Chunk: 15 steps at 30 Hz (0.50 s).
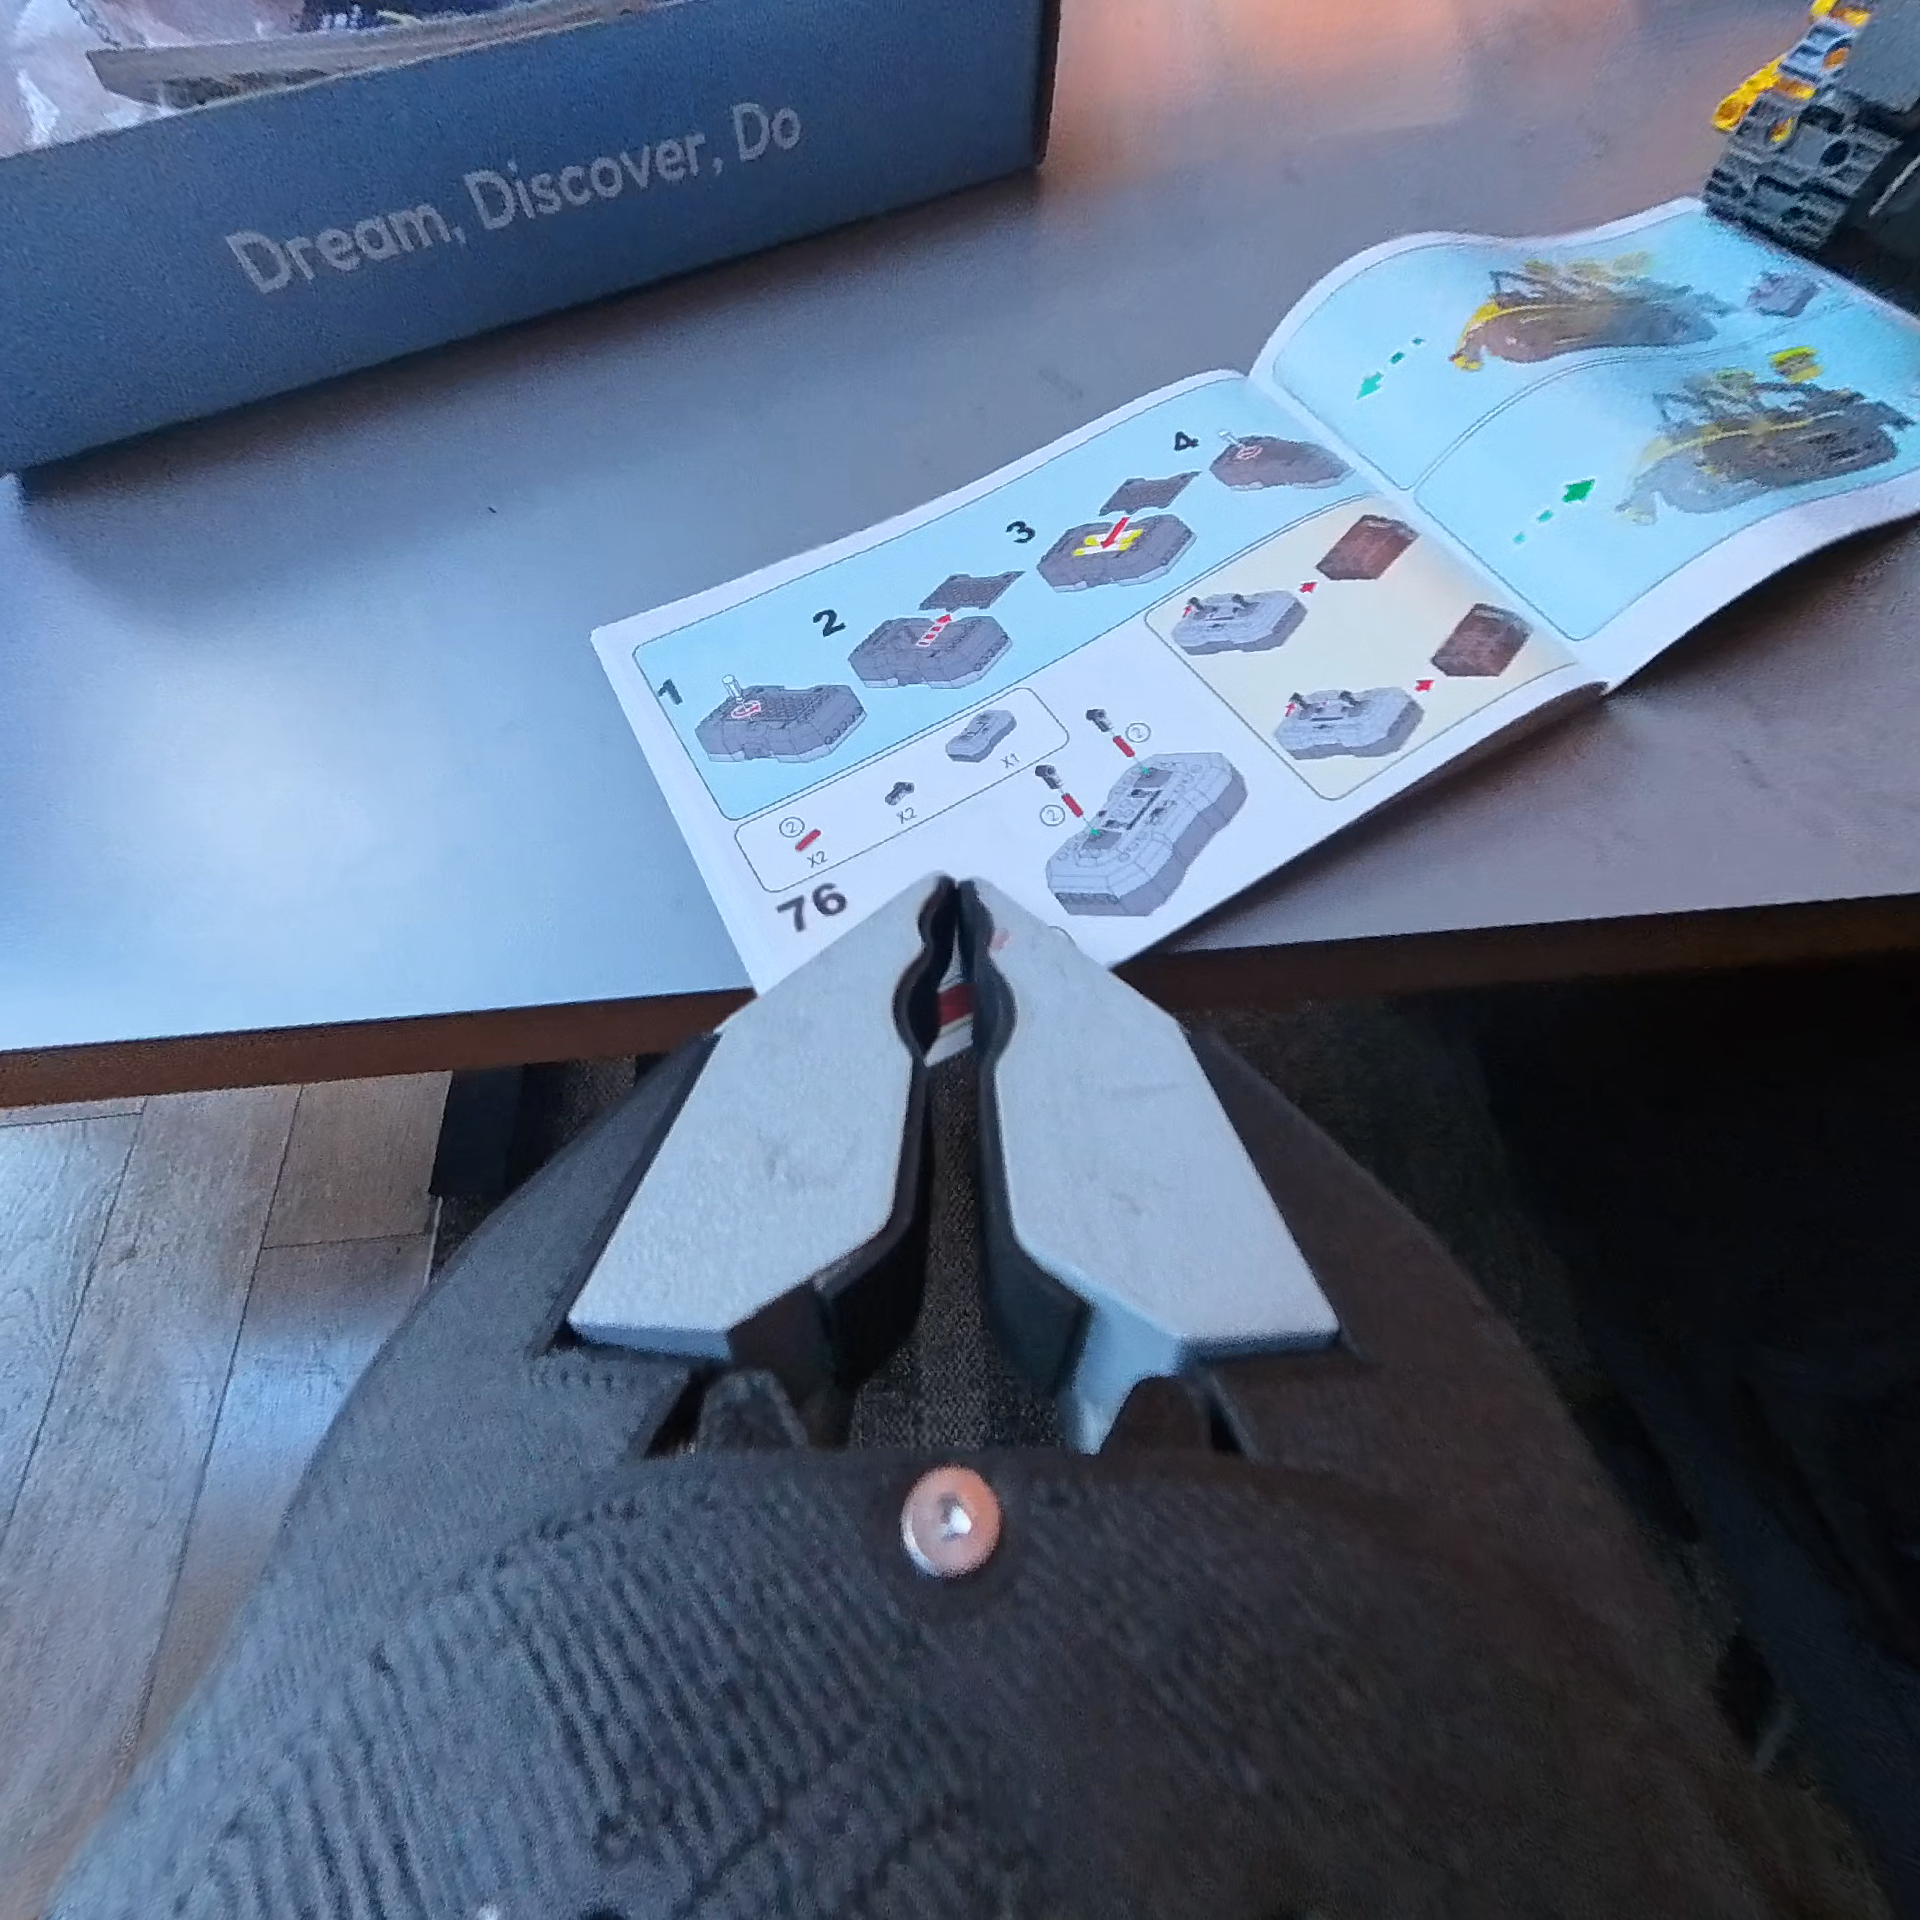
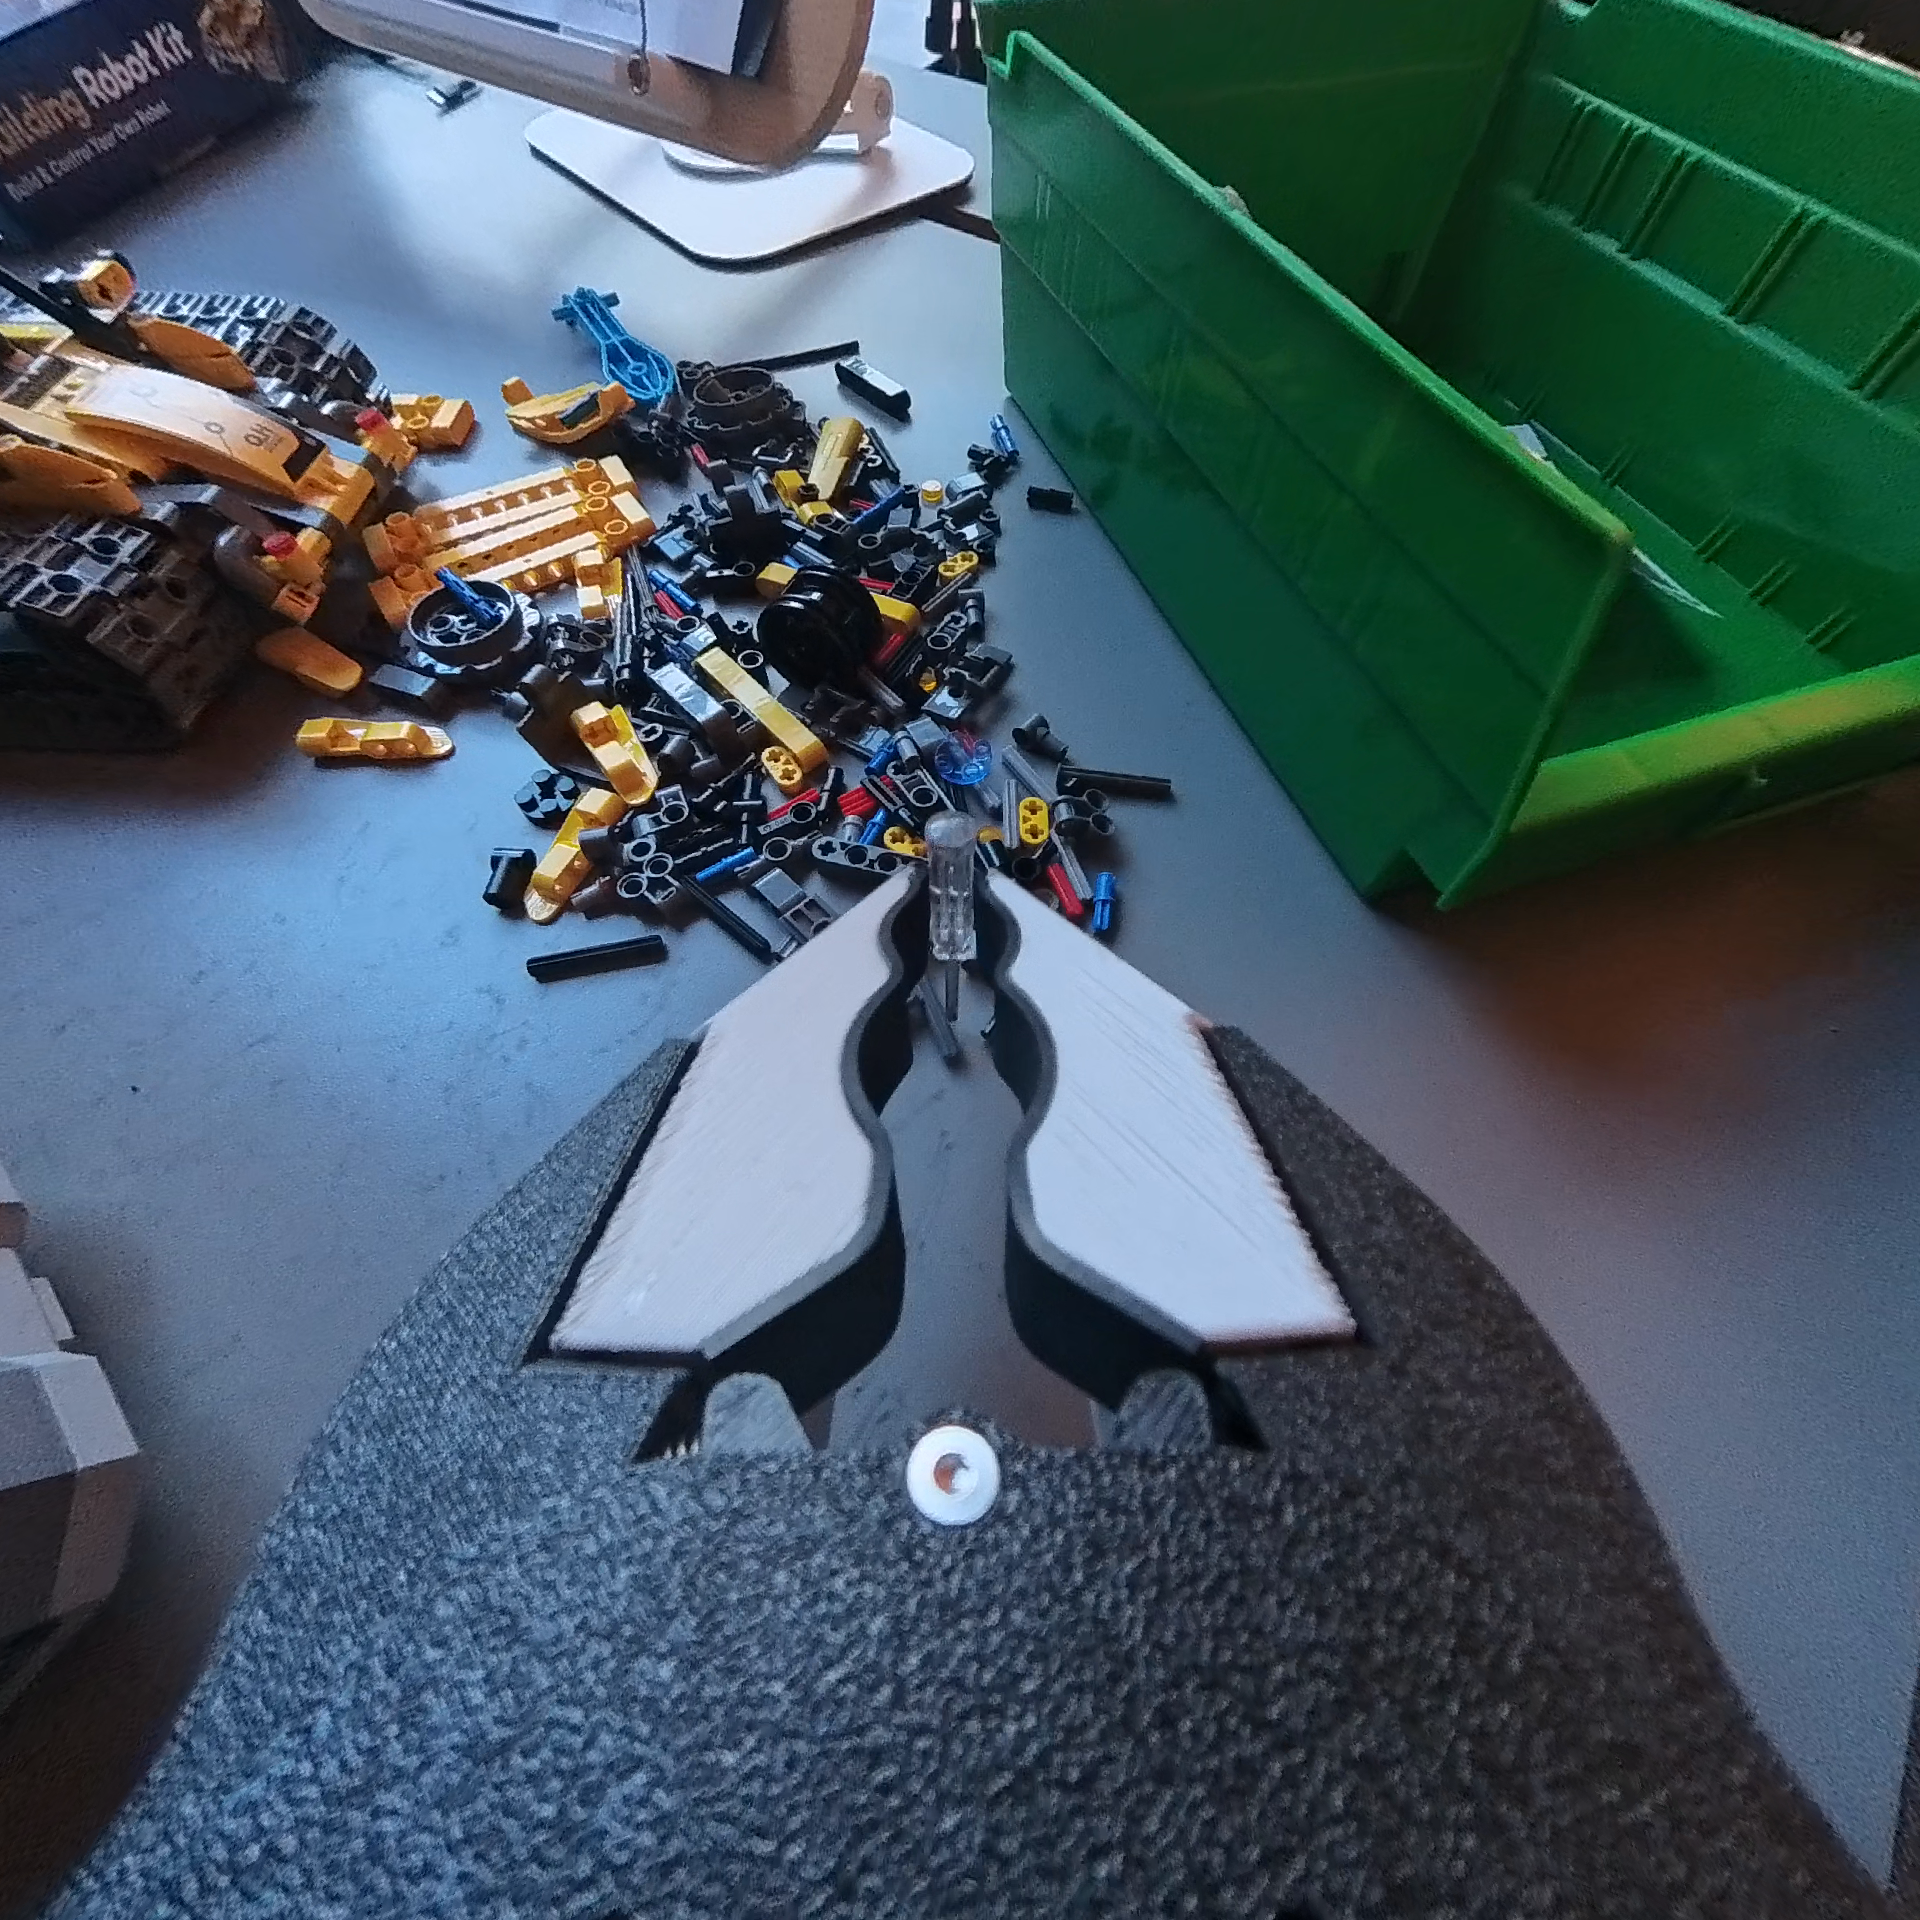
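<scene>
At the near edge of the dark table (image 1: 312, 644), left wrist view: my left gripper (image 1: 954, 914), fingers pressed together on the near corner of the open instruction booklet (image 1: 1143, 665). That corner overhangs the table edge, which is likely why I can pinch it there; a strip of page shows between the closed pads. The rest of the booklet lies flat, spread open, running to the far right.

Far left, same view: blue cardboard box (image 1: 468, 208), its long side facing me, well apart from the booklet.
Far right corner, same view: part of a black-and-yellow tracked model (image 1: 1808, 145), just beyond the booklet's far page.

Right wrist view, centre: my right gripper (image 2: 951, 914), fingers narrowly apart and closed on a small clear-handled screwdriver (image 2: 951, 883). It stands upright in the notch between the tips, handle up, shaft down toward the table; the grooved profile seems to seat it.

Just beyond the tips: heap of loose building parts (image 2: 748, 644), black, yellow, blue and red pins, beams and wheels, spread on the table.
Left of the heap: the tracked model (image 2: 156, 499), touching the heap's edge.
Right: green plastic bin (image 2: 1351, 468), open mouth toward me.
Far: pale wooden stand (image 2: 748, 156) and a dark printed kit box (image 2: 125, 114).
Near left edge: grey blocky object (image 2: 52, 1455), too cropped to name.
</scene>
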Tool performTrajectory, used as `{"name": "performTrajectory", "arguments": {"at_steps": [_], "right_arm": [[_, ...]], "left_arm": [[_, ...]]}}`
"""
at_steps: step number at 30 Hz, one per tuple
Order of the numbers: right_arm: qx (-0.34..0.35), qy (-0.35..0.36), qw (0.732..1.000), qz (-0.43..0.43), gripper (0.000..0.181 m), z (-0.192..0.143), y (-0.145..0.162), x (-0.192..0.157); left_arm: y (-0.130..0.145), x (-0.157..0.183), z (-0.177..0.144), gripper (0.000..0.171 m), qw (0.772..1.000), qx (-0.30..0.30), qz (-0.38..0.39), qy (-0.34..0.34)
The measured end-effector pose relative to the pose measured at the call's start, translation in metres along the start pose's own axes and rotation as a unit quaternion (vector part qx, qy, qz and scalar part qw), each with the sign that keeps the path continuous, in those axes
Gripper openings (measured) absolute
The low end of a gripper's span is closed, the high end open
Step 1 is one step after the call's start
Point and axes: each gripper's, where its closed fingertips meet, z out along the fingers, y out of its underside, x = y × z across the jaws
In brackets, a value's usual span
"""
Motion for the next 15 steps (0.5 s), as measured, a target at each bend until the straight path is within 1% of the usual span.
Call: {"name": "performTrajectory", "arguments": {"at_steps": [3, 5, 7, 10, 13, 15], "right_arm": [[0.005, 0.001, 1.0, 0.0, 0.007, -0.001, -0.001, 0.0], [0.004, 0.003, 1.0, 0.0, 0.007, -0.001, -0.001, 0.001], [0.002, 0.005, 1.0, -0.002, 0.007, -0.001, -0.001, 0.001], [0.001, 0.003, 1.0, -0.004, 0.007, 0.0, 0.0, 0.0], [0.008, -0.001, 1.0, 0.001, 0.007, -0.002, -0.002, 0.0], [0.011, -0.001, 1.0, 0.003, 0.007, -0.003, -0.003, 0.0]], "left_arm": [[-0.014, 0.008, -0.005, 0.001, 0.999, 0.024, 0.024, 0.0], [-0.024, 0.019, -0.008, 0.008, 0.999, 0.035, 0.034, 0.017], [-0.03, 0.032, -0.009, 0.008, 0.997, 0.045, 0.058, 0.03], [-0.026, 0.038, -0.007, 0.006, 0.995, 0.036, 0.09, 0.023], [-0.018, 0.041, -0.003, 0.009, 0.996, 0.024, 0.086, 0.026], [-0.015, 0.044, -0.003, 0.009, 0.996, 0.028, 0.082, 0.033]]}}
